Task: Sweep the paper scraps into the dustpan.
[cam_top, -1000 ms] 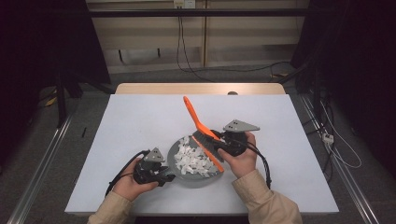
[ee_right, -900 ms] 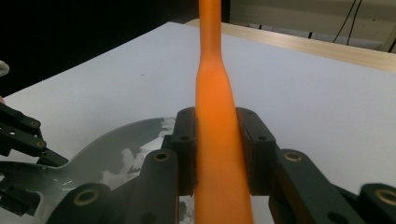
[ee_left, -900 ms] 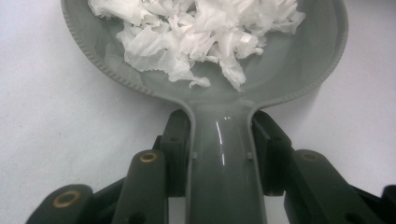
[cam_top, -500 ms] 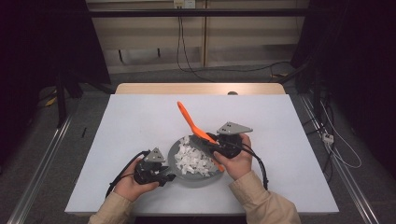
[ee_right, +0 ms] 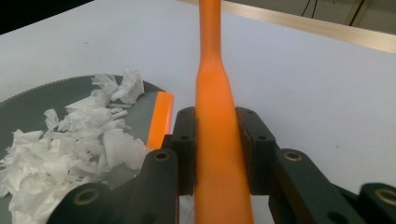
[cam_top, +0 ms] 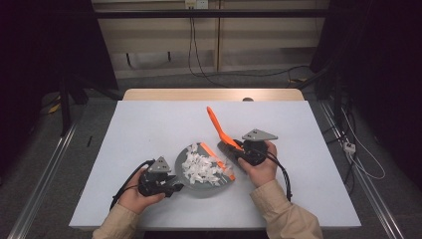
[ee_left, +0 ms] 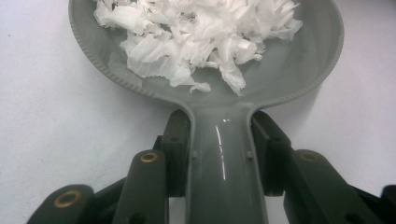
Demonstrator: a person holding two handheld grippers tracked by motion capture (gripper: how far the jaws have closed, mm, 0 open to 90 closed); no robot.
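Gripping, left gripper (ee_left: 219, 154): its two black fingers (ee_left: 175, 154) are clenching on the grey pan handle (ee_left: 223, 158), one finger touching each side of it.
Gripping, right gripper (ee_right: 215, 149): its fingers (ee_right: 254, 149) are clamping the orange handle (ee_right: 215, 140) of the spatula (cam_top: 219, 130), one on each flank.
Pan handle axis: in the left gripper view it is running straight up the middle from between the fingers into the bowl of the pan (ee_left: 322, 70); in the high view the handle end is pointing toward the person's left hand (cam_top: 137, 196), at the near-left of the pan.
Spatula axis: in the high view the long handle is slanting up and away from the person, its free end pointing toward the far side of the desk (cam_top: 149, 124), while the orange blade edge (cam_top: 219, 160) is lying over the pan's right part, beside the paper.
Pan contents: a heap of torn white paper scraps (ee_left: 196, 42) is sitting inside, too many and too tangled to count.
Pan position: it is resting on the white desk near the front edge, between the two hands.
Count: one pan, one spatula, two grippers, two hands are showing.
Right hand (cam_top: 261, 167): it is holding its gripper just right of the pan.
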